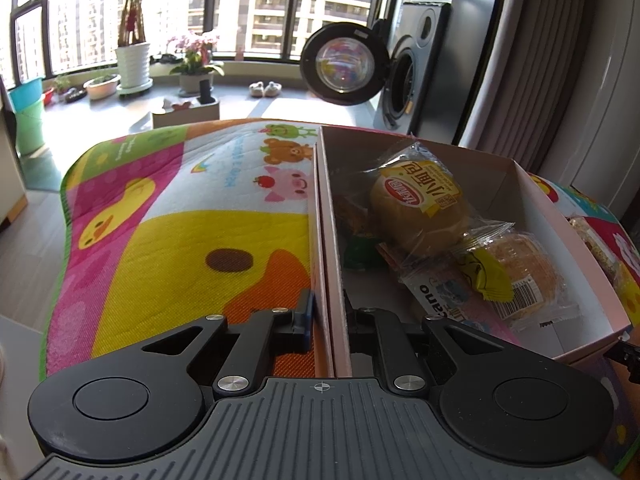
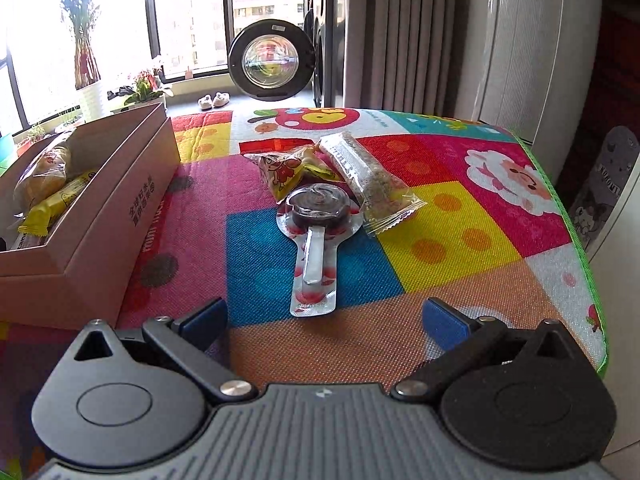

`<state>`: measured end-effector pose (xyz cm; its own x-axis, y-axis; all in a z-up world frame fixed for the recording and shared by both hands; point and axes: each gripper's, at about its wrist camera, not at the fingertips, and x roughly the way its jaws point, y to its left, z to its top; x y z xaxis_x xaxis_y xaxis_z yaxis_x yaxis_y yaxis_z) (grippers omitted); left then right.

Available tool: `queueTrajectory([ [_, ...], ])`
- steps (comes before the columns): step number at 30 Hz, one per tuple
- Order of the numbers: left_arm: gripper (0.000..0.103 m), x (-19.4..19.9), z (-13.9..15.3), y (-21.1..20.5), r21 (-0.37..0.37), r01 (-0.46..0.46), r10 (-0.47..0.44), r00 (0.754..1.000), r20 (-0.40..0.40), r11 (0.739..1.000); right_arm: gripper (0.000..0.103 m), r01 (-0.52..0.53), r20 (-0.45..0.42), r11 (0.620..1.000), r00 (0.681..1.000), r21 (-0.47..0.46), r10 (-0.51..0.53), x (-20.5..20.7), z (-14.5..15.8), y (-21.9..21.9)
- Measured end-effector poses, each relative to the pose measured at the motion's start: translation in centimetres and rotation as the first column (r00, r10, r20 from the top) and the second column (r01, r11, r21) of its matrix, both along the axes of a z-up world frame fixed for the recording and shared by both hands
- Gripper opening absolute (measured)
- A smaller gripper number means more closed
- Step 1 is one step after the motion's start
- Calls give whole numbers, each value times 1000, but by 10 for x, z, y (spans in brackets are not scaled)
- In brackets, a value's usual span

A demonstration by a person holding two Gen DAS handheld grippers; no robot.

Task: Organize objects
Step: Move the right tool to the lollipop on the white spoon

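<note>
Only partly readable, the yellow label on the bread bun (image 1: 418, 204) shows Chinese characters upside down; the wrapper under it reads "ano", the rest cut off. Both lie in the pink cardboard box (image 1: 568, 236), whose outer wall (image 2: 136, 216) carries Chinese print. The left hand-held gripper (image 1: 326, 316) pinches the box's near-left wall, one finger inside, one outside. The right hand-held gripper (image 2: 324, 320) is spread wide above open mat (image 2: 460, 220), just short of a wrapped chocolate lollipop (image 2: 316, 216). Behind it lie a cartoon snack packet (image 2: 284, 172) and a grain bar (image 2: 368, 172). The mat's green edge (image 2: 576, 240) runs close on the right.
</note>
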<state>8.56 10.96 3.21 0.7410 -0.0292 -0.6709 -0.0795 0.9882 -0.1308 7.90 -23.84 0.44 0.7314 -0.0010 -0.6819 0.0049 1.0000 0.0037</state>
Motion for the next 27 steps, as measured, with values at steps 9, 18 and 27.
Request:
queueTrajectory([
  [9, 13, 1, 0, 0, -3, -3, 3, 1000, -1, 1000, 103, 8, 6, 1000, 1000, -2, -8, -1, 1, 1],
  [18, 13, 1, 0, 0, -3, -4, 4, 1000, -1, 1000, 102, -42, 78, 999, 996, 10, 41, 0, 13, 3],
  [27, 13, 1, -1, 0, -2, -5, 5, 1000, -5, 1000, 78, -18, 19, 997, 1000, 81, 16, 48, 9, -6],
])
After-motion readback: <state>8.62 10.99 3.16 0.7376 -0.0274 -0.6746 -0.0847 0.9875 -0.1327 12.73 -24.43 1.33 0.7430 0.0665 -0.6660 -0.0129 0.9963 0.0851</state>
